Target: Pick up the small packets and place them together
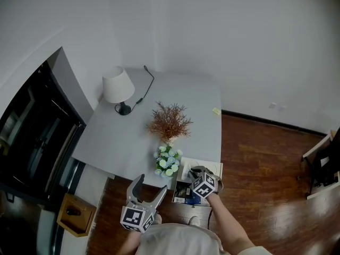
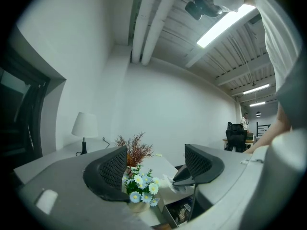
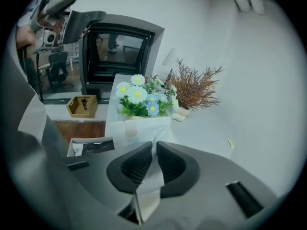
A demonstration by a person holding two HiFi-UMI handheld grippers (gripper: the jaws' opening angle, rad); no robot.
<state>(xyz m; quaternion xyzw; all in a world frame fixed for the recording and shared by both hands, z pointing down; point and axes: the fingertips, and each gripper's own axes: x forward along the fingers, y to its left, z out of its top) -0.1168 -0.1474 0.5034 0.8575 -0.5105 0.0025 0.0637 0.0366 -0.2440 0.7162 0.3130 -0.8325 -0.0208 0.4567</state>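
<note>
A thin white packet (image 3: 149,176) stands pinched between the pads of my right gripper (image 3: 154,152), which is shut on it. In the head view this gripper (image 1: 198,172) is over a flat white pack (image 1: 188,168) at the grey table's (image 1: 133,137) front right corner. A small yellow packet (image 1: 216,111) lies alone near the table's right edge, also seen as a packet (image 3: 230,143) in the right gripper view. My left gripper (image 1: 151,184) hangs open and empty off the table's front edge; its jaws (image 2: 156,164) frame the flowers from a distance.
White and blue flowers (image 1: 167,161) and a dried brown plant (image 1: 169,121) stand just left of the white pack. A lamp (image 1: 118,86) with its cord is at the back left. A box of dark items (image 1: 186,193) sits below the table's corner, a wooden box (image 1: 76,214) on the floor at left.
</note>
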